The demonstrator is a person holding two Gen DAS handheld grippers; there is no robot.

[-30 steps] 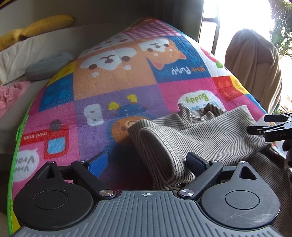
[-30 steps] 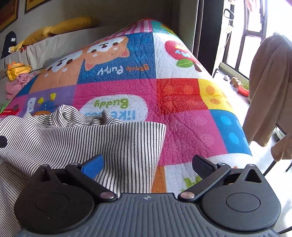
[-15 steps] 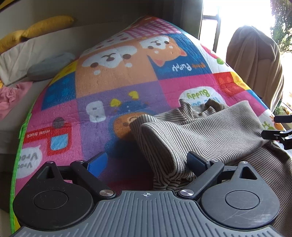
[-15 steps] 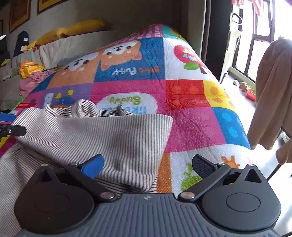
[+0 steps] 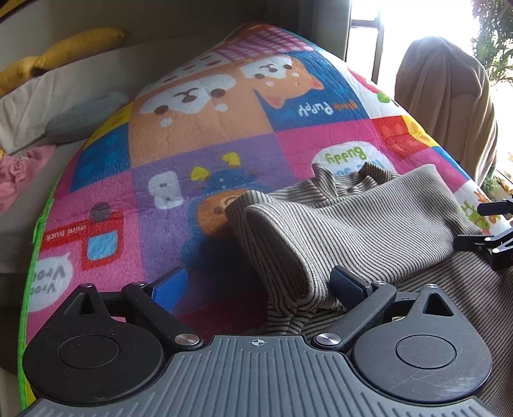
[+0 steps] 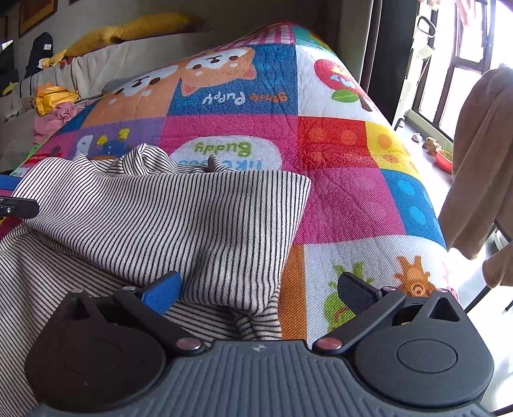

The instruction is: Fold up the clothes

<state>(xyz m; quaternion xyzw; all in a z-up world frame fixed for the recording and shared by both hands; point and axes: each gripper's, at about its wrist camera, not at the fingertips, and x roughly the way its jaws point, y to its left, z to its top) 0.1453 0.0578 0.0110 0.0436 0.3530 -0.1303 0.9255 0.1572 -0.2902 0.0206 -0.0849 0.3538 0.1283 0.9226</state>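
left gripper (image 5: 258, 285) jaws apart, empty, at the shirt's left fold | right gripper (image 6: 259, 288) jaws apart, empty, over its right fold | striped shirt (image 6: 166, 218) part-folded at the mat's (image 6: 352, 199) near edge | likely soft, light, limp: best pinched at folded corners | pillows (image 6: 134, 29) beyond

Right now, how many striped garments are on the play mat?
1 that I can tell: the striped garment lies at the near end of the play mat, folded over itself, between the open left gripper and open right gripper. Another could be hidden beneath.
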